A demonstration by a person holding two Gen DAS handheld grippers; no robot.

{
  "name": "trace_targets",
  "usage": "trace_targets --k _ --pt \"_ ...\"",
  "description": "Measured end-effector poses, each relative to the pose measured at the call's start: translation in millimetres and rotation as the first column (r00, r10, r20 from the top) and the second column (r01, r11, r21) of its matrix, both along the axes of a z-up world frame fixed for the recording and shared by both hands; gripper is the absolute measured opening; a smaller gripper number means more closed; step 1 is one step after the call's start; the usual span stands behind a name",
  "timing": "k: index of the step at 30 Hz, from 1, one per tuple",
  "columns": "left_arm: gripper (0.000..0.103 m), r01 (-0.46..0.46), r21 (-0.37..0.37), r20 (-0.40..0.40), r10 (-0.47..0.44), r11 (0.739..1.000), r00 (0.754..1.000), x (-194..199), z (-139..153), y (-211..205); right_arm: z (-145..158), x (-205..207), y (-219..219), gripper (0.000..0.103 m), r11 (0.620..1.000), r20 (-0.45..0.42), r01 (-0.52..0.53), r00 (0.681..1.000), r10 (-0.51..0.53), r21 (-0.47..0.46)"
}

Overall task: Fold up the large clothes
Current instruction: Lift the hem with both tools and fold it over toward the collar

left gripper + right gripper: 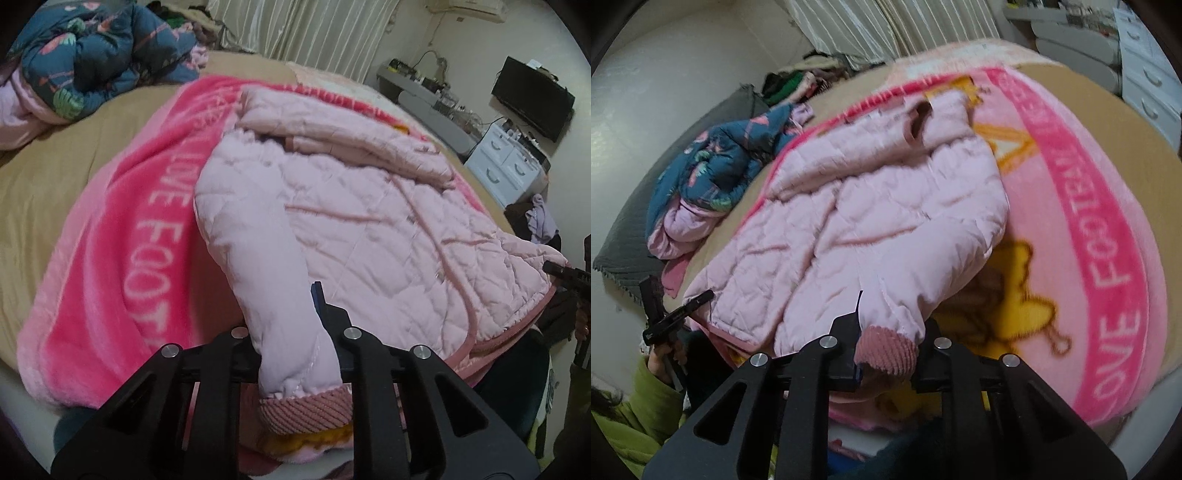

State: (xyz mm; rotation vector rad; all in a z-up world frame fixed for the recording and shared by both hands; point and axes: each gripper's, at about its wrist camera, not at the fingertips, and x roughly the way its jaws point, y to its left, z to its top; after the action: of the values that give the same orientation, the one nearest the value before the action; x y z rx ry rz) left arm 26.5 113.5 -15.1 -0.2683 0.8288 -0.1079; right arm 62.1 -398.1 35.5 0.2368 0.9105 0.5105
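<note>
Ribbed cuffs sit nearest: the left gripper point(295, 332) is clamped tight on one sleeve point(266, 266), the right gripper point(890, 332) likewise on the other sleeve point(886, 314), presumably to fold both inward. Beyond, the pink jacket point(369, 206) lies spread on a pink blanket point(122, 236) over the bed point(55, 166). Farther off, a blue floral garment point(99, 48) sits bunched.
</note>
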Motion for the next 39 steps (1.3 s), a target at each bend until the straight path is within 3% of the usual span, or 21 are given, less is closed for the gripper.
trace_targets --k 16,26,39 --pt "0.008 -0.014 -0.015 0.121 0.016 1.0 0.993 23.7 51.4 -0.4 44.8 26.5 6.2 0.014 0.997 0.133 0.0 0.991 -0.01 0.072" --pt "0.008 -0.014 0.03 0.178 0.009 0.999 0.984 48.3 77.1 -9.3 60.0 48.7 11.9 0.014 0.996 0.179 -0.008 0.984 -0.007 0.085" --pt "0.008 -0.042 0.004 0.219 0.04 0.999 0.975 103.3 98.0 1.3 71.9 97.8 5.7 0.013 0.984 0.221 0.063 0.97 -0.101 0.169"
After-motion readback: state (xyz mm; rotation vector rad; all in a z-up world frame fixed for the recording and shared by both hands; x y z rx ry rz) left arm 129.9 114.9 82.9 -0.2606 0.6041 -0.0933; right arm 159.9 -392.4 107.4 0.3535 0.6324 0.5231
